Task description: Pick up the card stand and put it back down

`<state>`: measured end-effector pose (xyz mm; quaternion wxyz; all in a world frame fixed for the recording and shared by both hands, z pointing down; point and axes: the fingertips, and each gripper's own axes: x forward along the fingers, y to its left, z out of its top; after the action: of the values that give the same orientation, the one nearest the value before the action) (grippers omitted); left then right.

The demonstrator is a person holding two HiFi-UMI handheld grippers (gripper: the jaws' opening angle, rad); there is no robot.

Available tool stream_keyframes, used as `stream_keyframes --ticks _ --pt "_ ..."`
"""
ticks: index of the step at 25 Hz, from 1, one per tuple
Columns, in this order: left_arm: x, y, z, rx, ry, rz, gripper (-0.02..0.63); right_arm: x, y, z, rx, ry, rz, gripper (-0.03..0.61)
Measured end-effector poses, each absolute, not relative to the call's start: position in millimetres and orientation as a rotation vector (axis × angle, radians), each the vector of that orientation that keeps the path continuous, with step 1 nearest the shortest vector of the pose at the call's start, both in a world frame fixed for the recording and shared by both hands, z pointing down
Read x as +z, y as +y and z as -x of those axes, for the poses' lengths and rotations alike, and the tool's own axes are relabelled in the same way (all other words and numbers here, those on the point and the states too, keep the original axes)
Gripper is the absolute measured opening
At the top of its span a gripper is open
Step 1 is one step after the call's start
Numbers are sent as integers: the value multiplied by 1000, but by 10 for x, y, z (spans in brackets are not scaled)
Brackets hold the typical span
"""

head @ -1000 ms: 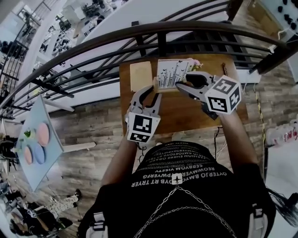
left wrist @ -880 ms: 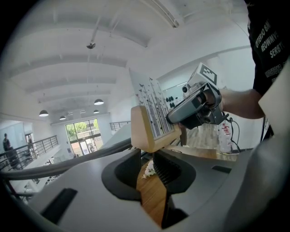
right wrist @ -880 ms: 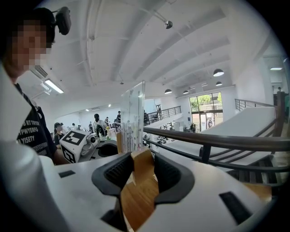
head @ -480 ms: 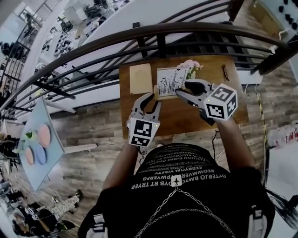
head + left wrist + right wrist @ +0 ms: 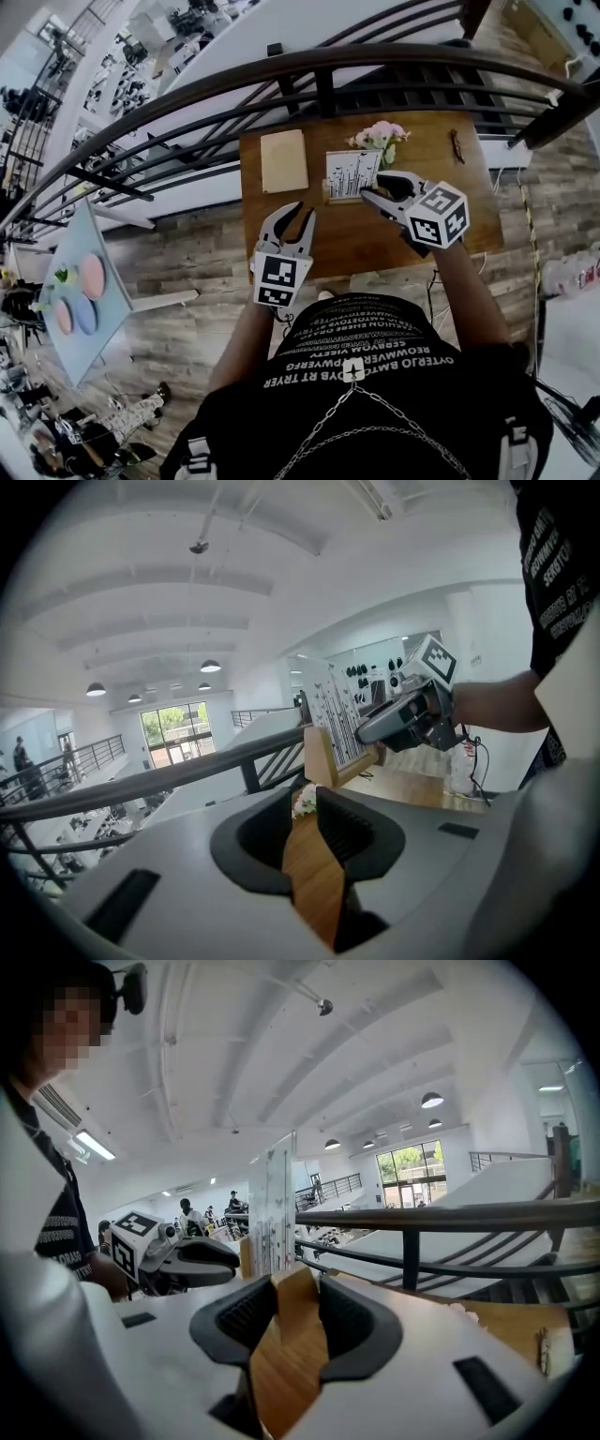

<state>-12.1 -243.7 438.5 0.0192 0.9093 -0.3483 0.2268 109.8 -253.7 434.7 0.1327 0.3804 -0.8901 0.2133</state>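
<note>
At the table [image 5: 356,239], the right claw [image 5: 367,193] grips the card stand [image 5: 349,173] by its wooden base; the left claw [image 5: 297,214] gapes empty; card print illegible.

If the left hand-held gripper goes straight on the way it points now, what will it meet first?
Most likely the wooden table: the left hand-held gripper tilts downward, and wood fills the gap between its open jaws. The flowers lie farther along; the card stand sits right of that line.
</note>
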Motion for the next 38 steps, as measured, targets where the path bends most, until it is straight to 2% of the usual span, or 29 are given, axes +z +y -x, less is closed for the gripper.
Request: stream_keyframes --ticks 38 --pt "4679 -2928 245 766 -1170 -2695 91 6229 -3066 -1320 778 -2447 -1098 158"
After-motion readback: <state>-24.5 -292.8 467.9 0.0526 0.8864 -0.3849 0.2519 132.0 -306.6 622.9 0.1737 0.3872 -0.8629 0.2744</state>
